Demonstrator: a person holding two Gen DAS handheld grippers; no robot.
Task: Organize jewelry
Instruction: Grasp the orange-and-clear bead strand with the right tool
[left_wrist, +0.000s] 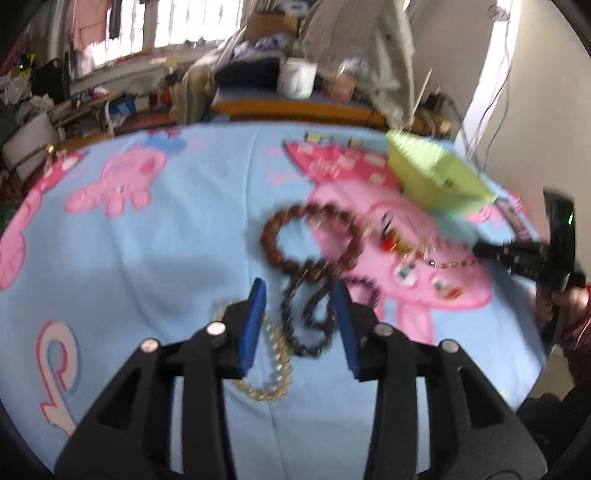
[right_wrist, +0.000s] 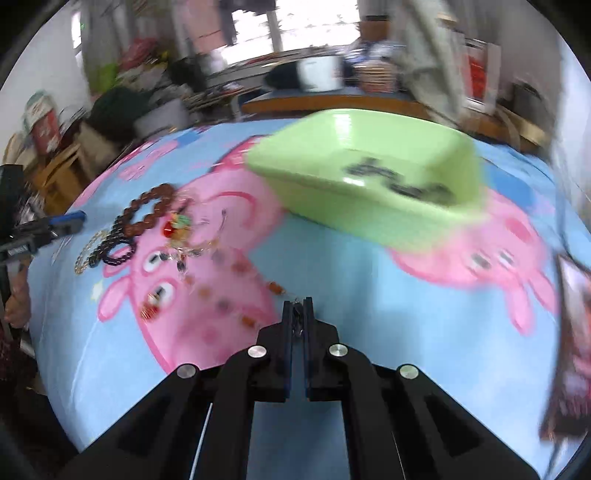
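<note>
Jewelry sat bunched on the blue cartoon blanket (left_wrist: 147, 240): gold chain (left_wrist: 275, 365), dark bead strand (left_wrist: 295, 325), brown bead bracelet (left_wrist: 310, 240), all light, limp, snag-prone, so best pinched on a single strand clear of the tangle. Left gripper (left_wrist: 301, 325) was partly spread, straddling the dark strand, pads not pressing it. Green tray (right_wrist: 369, 177) lay beyond, dark beads already inside. Right gripper (right_wrist: 297, 332) was pressed together, apparently nipping the thin end of the mixed-bead necklace (right_wrist: 221, 291); blur hid detail.
</note>
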